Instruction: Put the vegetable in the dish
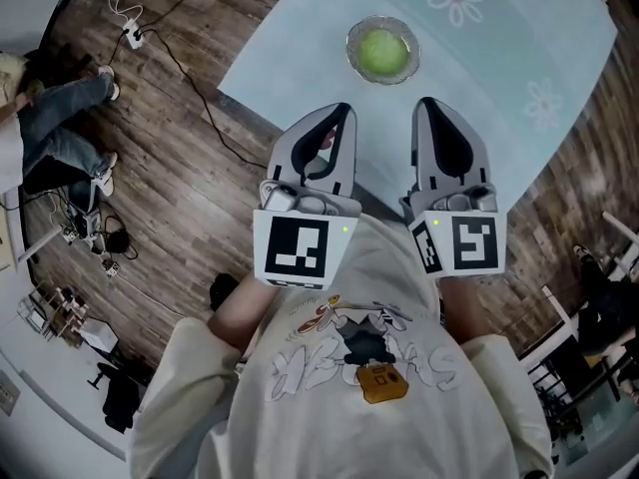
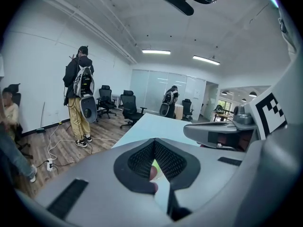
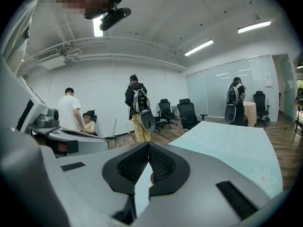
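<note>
Far on surface [image 1: 499,98]: green vegetable [image 1: 382,53] already inside glass dish [image 1: 350,48]. Left tool [image 1: 343,109], right tool [image 1: 427,103] pressed together, empty, near chest. Likely done; hold tools clear, avoid nudging dish.

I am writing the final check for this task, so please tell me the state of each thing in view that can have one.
vegetable: lies in the dish.
dish: upright on the table, holding the vegetable.
left gripper: shut, nothing between its fingers.
right gripper: shut, nothing between its fingers.
</note>
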